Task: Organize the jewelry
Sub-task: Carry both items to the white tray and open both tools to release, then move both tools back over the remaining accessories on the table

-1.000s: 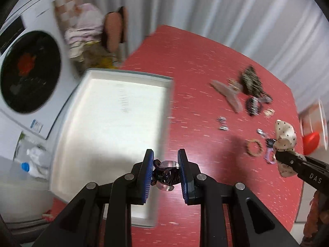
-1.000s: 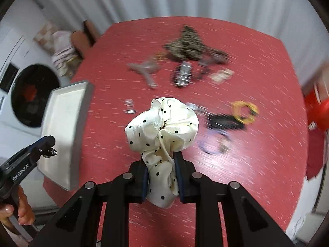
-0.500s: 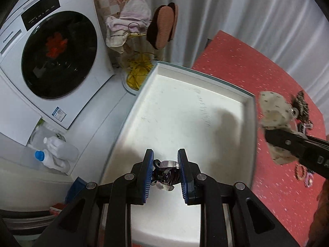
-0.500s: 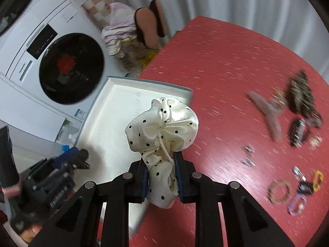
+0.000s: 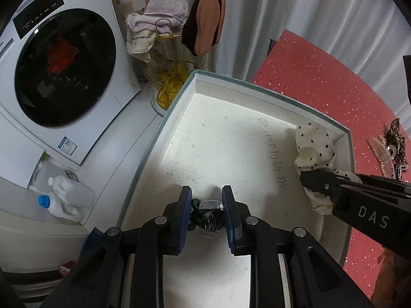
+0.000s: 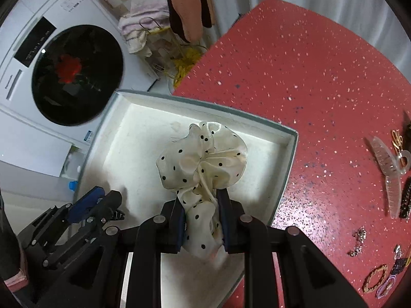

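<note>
My left gripper [image 5: 207,215] is shut on a small dark hair claw clip [image 5: 208,217] and holds it over the near part of a white tray [image 5: 272,91]. My right gripper [image 6: 201,218] is shut on a cream polka-dot scrunchie [image 6: 203,159], held over the tray's middle [image 6: 291,154]. In the left wrist view the scrunchie [image 5: 314,148] hangs near the tray's right wall. The left gripper also shows in the right wrist view [image 6: 113,205], over the tray's left side.
The tray sits at the left end of a red table [image 6: 321,77]. Several hair clips, rings and hair ties [image 6: 390,177] lie at the table's right. A washing machine [image 5: 56,77], a towel rack with slippers [image 5: 179,25] and bottles [image 5: 61,200] stand beyond the table's edge.
Both grippers have moved left from over the red table to over the white tray, each still holding its item. The scrunchie has come lower into the tray.
</note>
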### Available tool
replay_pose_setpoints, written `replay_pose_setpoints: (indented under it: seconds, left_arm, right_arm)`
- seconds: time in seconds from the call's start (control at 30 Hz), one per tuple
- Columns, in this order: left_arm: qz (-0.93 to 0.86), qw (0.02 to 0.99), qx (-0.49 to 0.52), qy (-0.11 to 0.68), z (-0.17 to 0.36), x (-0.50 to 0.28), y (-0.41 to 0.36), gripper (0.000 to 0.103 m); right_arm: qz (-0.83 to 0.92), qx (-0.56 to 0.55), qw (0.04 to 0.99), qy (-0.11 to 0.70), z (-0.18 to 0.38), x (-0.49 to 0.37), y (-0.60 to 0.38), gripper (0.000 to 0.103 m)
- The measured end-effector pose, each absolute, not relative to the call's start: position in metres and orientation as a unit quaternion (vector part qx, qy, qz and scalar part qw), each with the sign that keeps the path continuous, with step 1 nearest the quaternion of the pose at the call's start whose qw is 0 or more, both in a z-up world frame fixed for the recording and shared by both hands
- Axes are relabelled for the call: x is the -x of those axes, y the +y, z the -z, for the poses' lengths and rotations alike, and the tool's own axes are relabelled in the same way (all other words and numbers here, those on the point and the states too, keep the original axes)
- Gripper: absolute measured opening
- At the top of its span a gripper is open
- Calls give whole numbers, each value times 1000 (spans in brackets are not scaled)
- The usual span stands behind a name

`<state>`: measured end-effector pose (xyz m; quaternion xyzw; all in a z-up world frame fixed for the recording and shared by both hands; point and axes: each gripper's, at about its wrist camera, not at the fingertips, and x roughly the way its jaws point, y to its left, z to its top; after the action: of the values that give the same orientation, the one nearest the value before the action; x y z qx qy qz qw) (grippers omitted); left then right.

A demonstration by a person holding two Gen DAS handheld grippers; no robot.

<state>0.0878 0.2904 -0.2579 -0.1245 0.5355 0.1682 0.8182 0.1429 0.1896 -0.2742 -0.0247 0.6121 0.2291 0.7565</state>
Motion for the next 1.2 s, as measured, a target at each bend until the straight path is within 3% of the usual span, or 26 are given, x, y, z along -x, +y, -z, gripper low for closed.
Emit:
replay_pose_setpoints:
  seconds: [0.47,0.57,0.6,0.63,0.67,0.7,0.83,1.0,1.2]
  left_arm:
    - [-165,822,94,537,258,-87,276,27]
    - [-168,821,93,538,256,-85,276,27]
    - [-170,821,89,538,255,-85,275,47]
    - [-175,821,85,537,254,-84,274,87]
    - [-183,824,83,530,251,-82,274,99]
    - [-191,831,81,517,247,-79,273,103]
    - [-186,826,78,525,244,-78,271,103]
    - [-182,827,73,528,234,-74,262,103]
    - [-163,826,61,537,223,-68,242,103]
  right_arm:
    - [-226,60,753,616,275,-131,170,24]
    - [-229,37,749,620,274,-135,168,30]
    - [-232,31,749,620,274,-136,169,36]
    - [-235,27,749,619,272,-136,170,39]
    - [-238,23,750,617,269,-135,169,46]
    - [-239,20,753,613,265,-135,169,52]
    - [-241,0,761,602,250,-137,164,58]
    - [-233,-26,776,586,230,-136,146,80]
    - [-209,-52,779,588,220,-126,108,83]
